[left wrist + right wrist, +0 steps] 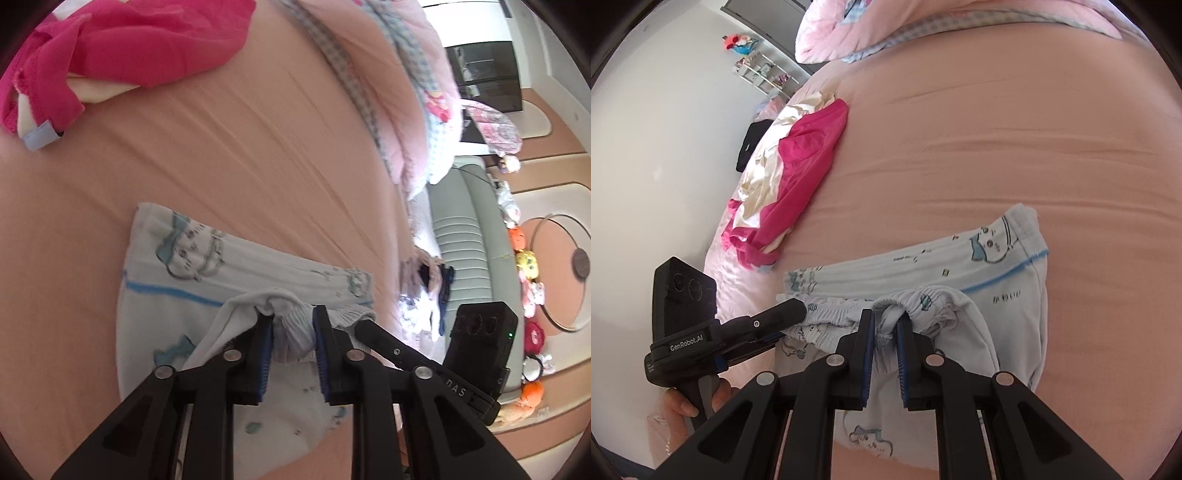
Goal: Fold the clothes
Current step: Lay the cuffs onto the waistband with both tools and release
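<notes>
Nearest, at 6 o'clock in each wrist view: the left gripper [291, 321] and the right gripper [886, 321], each clamped on bunched elastic waistband of the pale blue printed shorts [997, 273]. The two pinch points sit near each other along the same band; in the right view the left tool comes in from 9 o'clock, its fingertip touching the gathered edge. The shorts lie on the peach bedsheet [997, 129], far leg hems spread flat toward 1 o'clock, the waist end lifted and doubled over toward them. Judgement: first fold of this garment under way, not yet laid down or smoothed. Farther, at 10 o'clock in the right view, a magenta garment [809, 155] tangled with cream cloth, unfolded, well apart from the shorts; that remains to do. Farthest, at 12 o'clock, a pink quilt [849, 29] heaped at the bed's edge.
</notes>
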A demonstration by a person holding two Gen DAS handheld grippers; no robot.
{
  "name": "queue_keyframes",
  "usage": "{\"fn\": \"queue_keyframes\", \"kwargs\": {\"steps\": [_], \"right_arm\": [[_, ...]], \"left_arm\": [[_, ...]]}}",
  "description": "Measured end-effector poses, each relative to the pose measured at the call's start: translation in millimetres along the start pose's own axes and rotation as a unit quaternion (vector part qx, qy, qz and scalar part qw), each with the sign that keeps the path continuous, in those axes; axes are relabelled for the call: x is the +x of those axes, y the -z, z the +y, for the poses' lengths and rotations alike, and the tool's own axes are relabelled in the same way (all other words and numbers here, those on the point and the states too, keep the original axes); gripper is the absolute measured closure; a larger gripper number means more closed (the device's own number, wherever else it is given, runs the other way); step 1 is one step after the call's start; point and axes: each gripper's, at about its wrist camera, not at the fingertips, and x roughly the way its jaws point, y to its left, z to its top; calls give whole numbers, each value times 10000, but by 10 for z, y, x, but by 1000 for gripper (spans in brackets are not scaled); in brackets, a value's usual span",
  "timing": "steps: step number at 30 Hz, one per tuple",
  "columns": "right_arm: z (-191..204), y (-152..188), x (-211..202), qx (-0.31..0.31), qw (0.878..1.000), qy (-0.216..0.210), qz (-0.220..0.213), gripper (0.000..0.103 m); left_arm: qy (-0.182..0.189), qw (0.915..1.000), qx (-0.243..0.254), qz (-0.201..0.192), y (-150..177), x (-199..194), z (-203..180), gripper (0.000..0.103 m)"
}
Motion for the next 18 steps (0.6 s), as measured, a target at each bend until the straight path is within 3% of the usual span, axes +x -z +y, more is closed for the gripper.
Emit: {"fn": "queue_keyframes", "kwargs": {"steps": [3,5,7,8,12,14,15,16,18], "right_arm": [[-131,-121,144,343,9990,-242,155,92],[-164,-239,72,488,9978,-442,95,92],[-115,-305,-52,380,9984,-423,-49,91],[-80,-314,-109,295,9989,-361,-110,90],[-62,-221,-150,280,9988,-399,1,67],[-103,-187,-102,417,9974,-563,140,66],[-114,-187,-96,488,9966,-654,153,66],[-125,-188,-90,558,9955,-744,166,66],[-148,-189,-78,698,9931,-926,191,66]], "left_arm": [[135,9997,-174,41,-109,35,33,68],[189,9997,3,-143,-146,-67,-83,54],[31,9987,271,-440,-113,-209,-206,33],[-45,9975,408,-578,-94,-277,-265,32],[-403,9908,1107,-660,59,-331,-377,32],[-644,9841,1605,-410,140,-218,-441,44],[-850,9793,1809,-308,173,-142,-477,60],[-1100,9732,2013,-176,204,-43,-510,69],[-1466,9635,2238,54,232,122,-540,75]]}}
